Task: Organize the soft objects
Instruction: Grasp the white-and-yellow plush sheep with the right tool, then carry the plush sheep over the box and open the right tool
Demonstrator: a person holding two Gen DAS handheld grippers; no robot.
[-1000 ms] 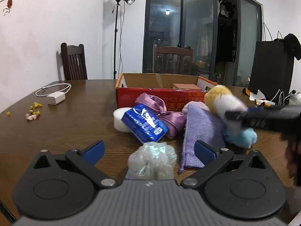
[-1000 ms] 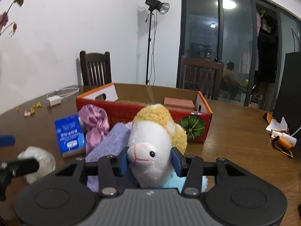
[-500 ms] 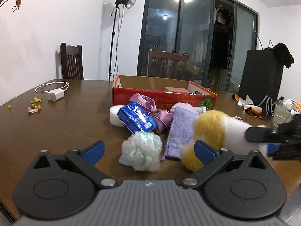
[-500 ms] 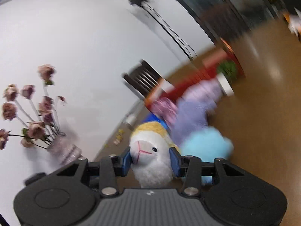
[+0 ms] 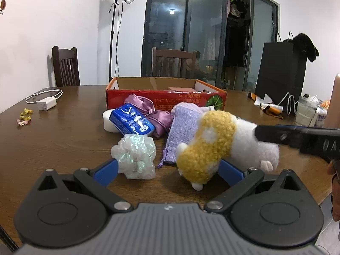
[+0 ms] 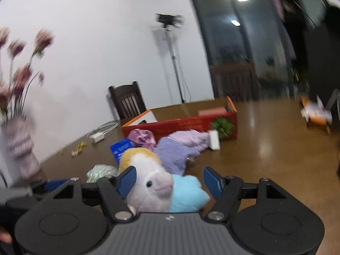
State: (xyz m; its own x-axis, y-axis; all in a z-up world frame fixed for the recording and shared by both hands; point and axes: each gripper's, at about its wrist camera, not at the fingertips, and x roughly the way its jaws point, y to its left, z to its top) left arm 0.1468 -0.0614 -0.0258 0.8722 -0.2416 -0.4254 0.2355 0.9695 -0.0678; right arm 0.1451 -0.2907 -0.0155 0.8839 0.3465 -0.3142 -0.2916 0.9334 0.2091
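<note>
Sorting of the soft pile is under way, and the step in hand looks like handling the white-and-yellow plush sheep [image 5: 218,146], which is lying on its side on the brown wooden table [image 5: 63,140], near the front edge and right of the white iridescent mesh puff [image 5: 135,156].

In the right wrist view, the right gripper [image 6: 170,182] is standing wide open, its blue pads on either side of the sheep's head and the light blue fluffy part [image 6: 187,193]; the left pad appears to be brushing the plush, but nothing is being squeezed. Whether the toy is being let go or approached I cannot tell.

The left gripper [image 5: 167,170] is also spread wide and holding nothing, with the puff just beside its left pad and the sheep's yellow back in front of its right pad.

Further off, the lilac knitted pouch [image 5: 182,127], the purple satin cloth [image 5: 148,108] and the blue tissue packet [image 5: 131,121] are lying in front of the red cardboard box [image 5: 165,102].

Judging from this, the next move is calling for a firm, centred grip on one soft item and a lift over the box's near wall.
</note>
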